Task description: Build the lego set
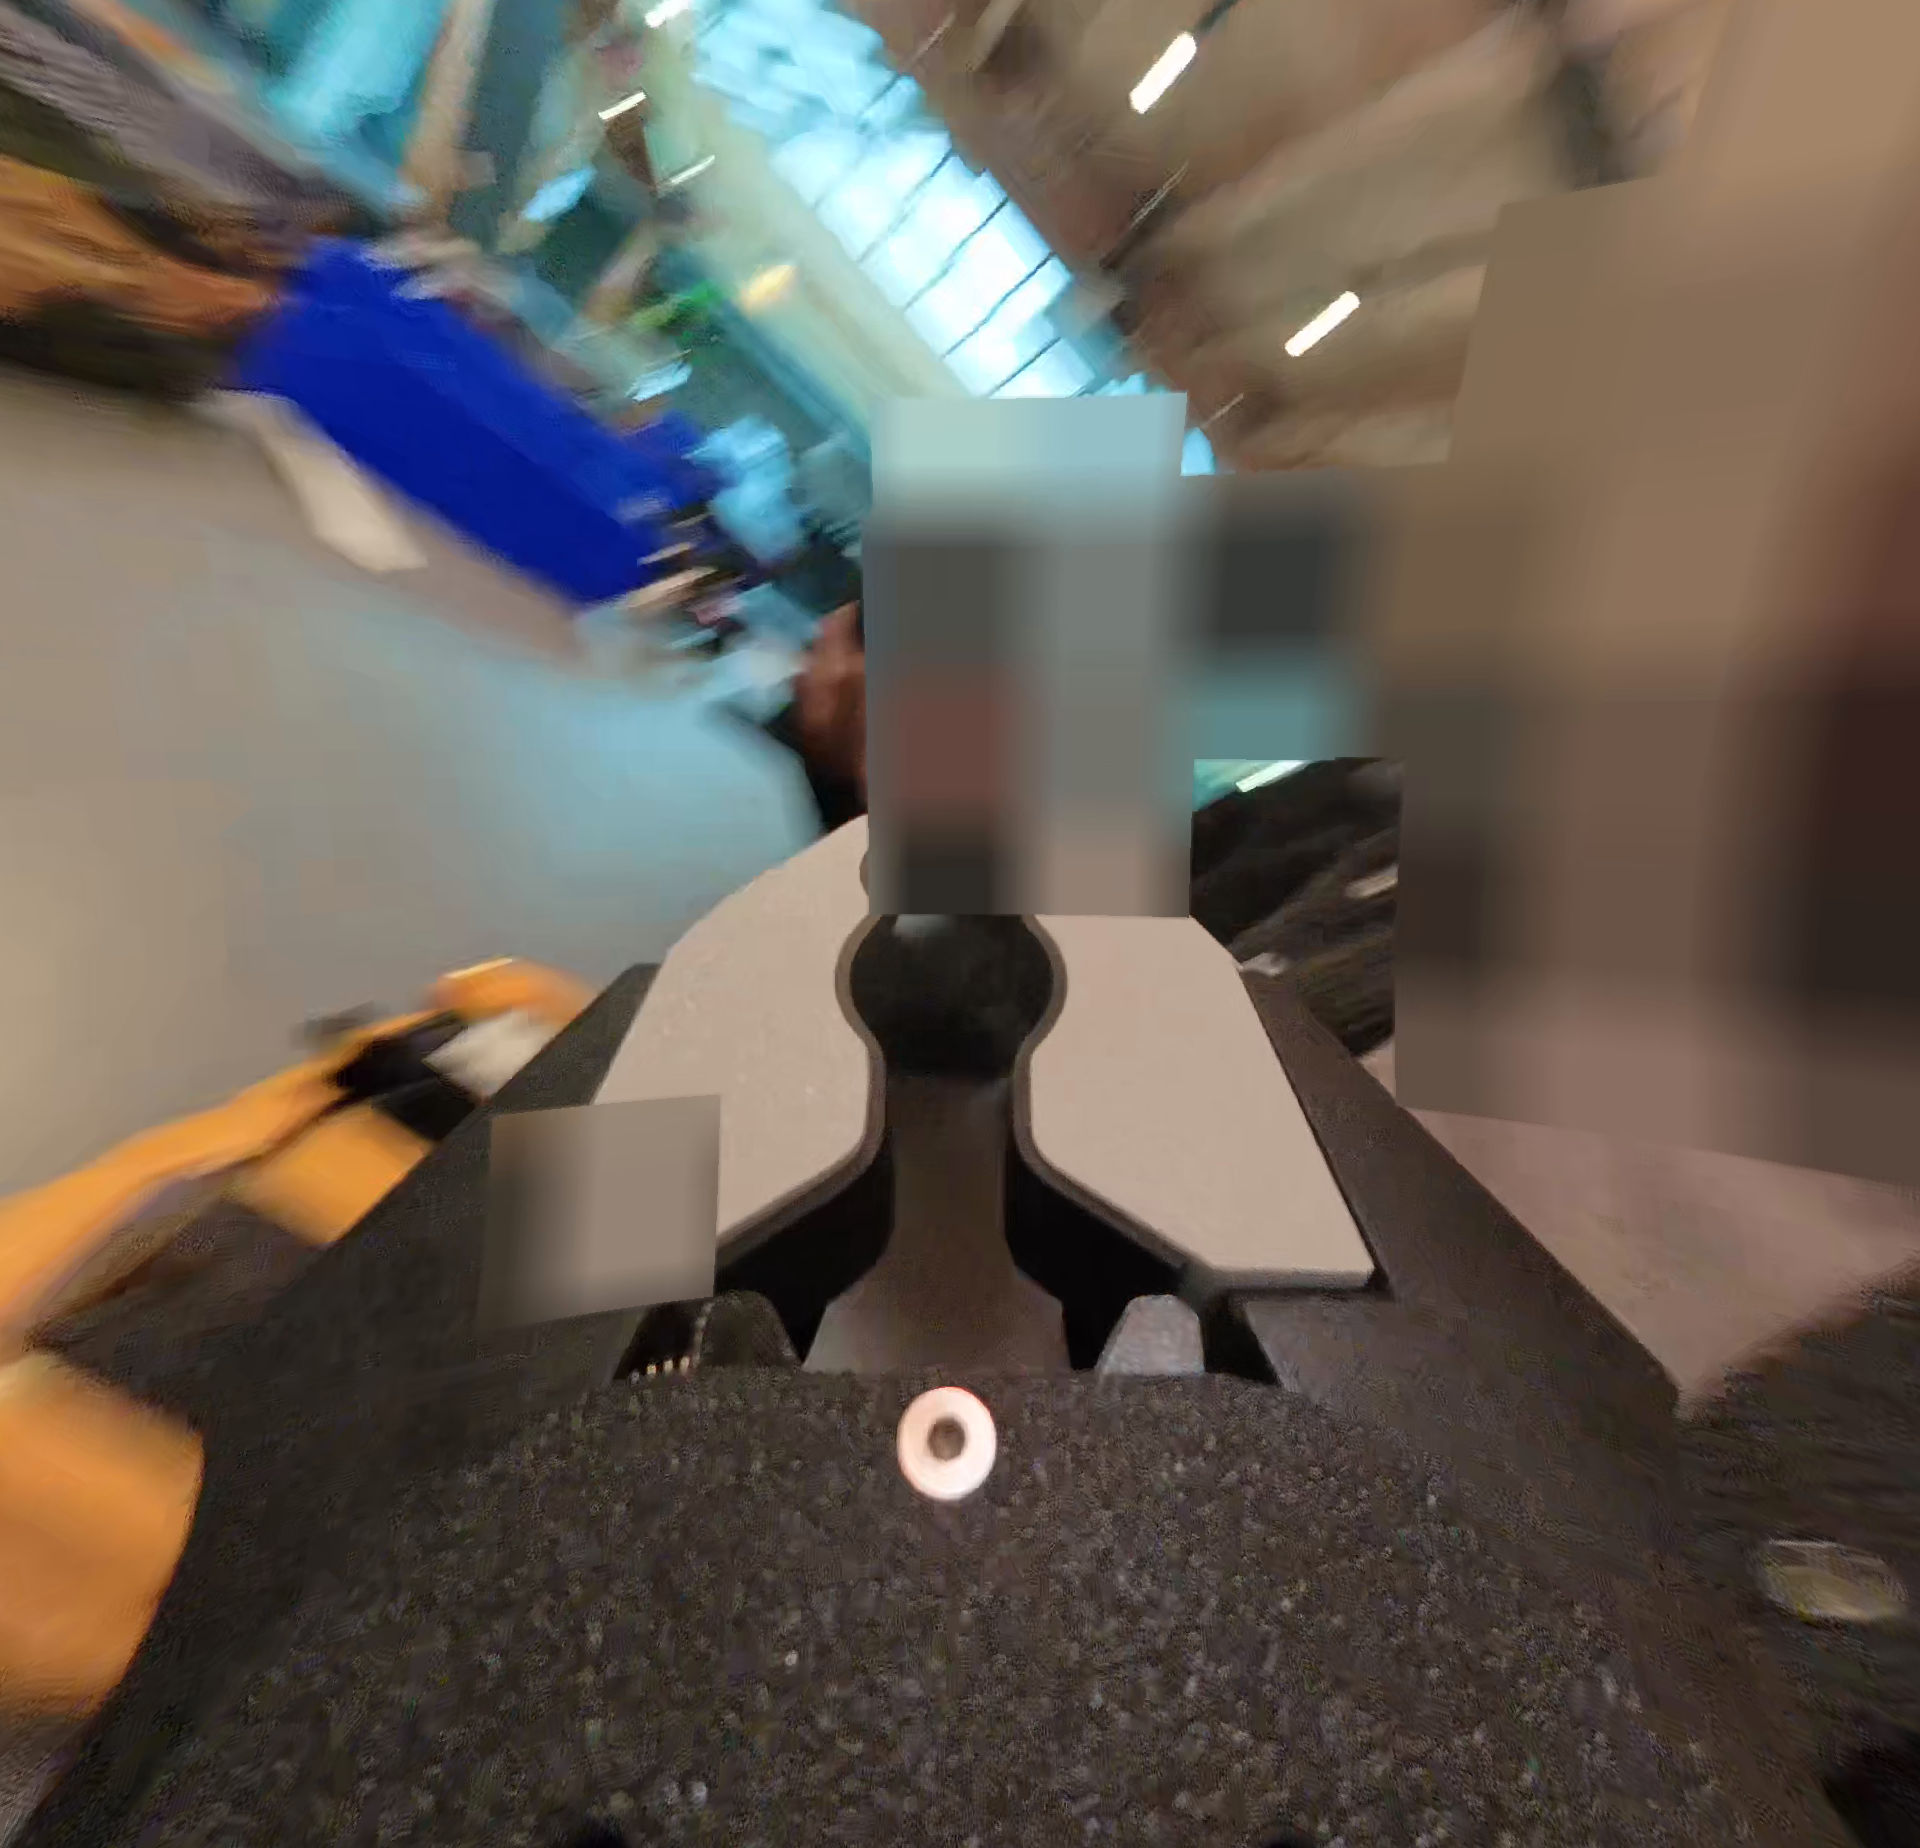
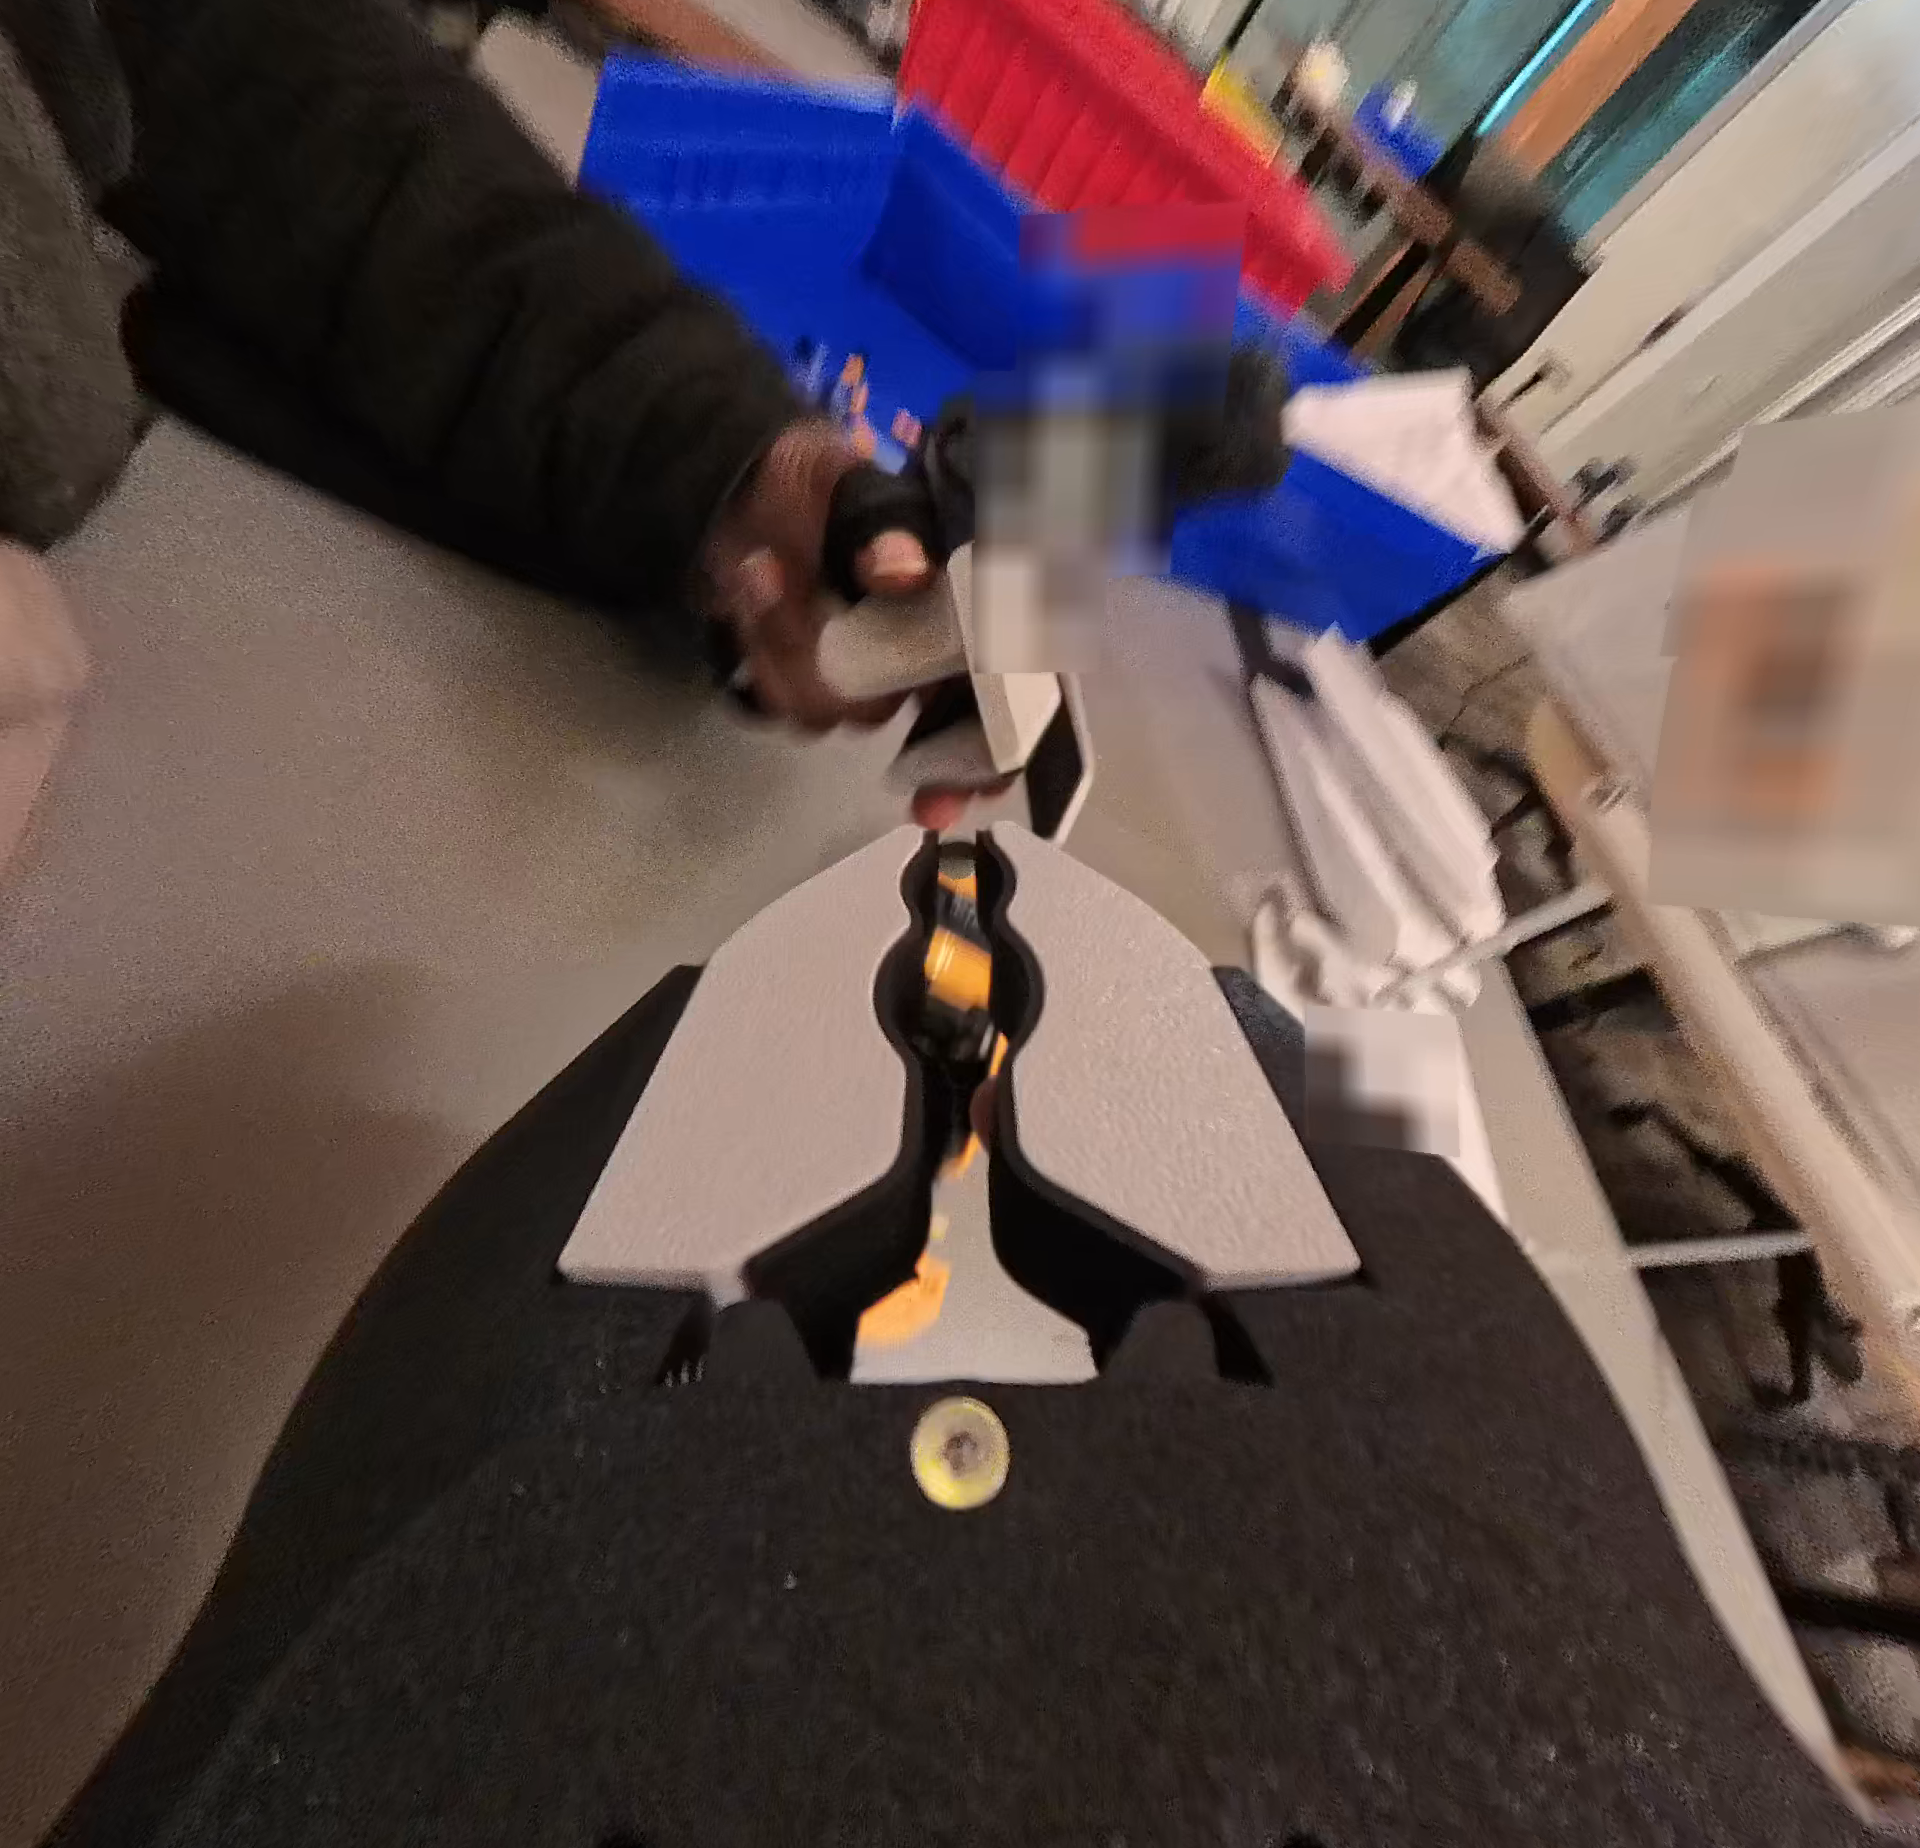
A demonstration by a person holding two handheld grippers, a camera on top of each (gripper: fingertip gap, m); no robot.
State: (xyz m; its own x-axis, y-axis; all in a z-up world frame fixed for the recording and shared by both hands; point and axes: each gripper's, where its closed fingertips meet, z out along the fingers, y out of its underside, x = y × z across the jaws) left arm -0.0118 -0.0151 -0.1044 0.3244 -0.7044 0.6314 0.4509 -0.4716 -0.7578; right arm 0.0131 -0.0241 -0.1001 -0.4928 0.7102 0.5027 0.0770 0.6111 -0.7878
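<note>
The right hand-held gripper (image 2: 961, 853) is clenched on a yellow-black lego piece (image 2: 956, 967) above bare grey surface (image 2: 312, 863), blue bins (image 2: 748, 188) beyond; the left hand-held gripper (image 1: 951, 925), tips masked, cannot be judged.

No legible writing anywhere; only smeared orange marks at ten o'clock on the blurred blue plastic bin (image 2: 748, 209), unreadable.

Right gripper (image 2: 961, 853) jaws nearly closed around a yellow-and-black lego piece (image 2: 958, 972), seen through the gap. Just beyond the tips, a hand (image 2: 790, 593) in a dark sleeve (image 2: 416, 271) holds the left gripper (image 2: 1023, 749) over the grey tabletop (image 2: 364, 863). Blue bins (image 2: 748, 188) and a red bin (image 2: 1081, 94) near the far edge, blurred.
</note>
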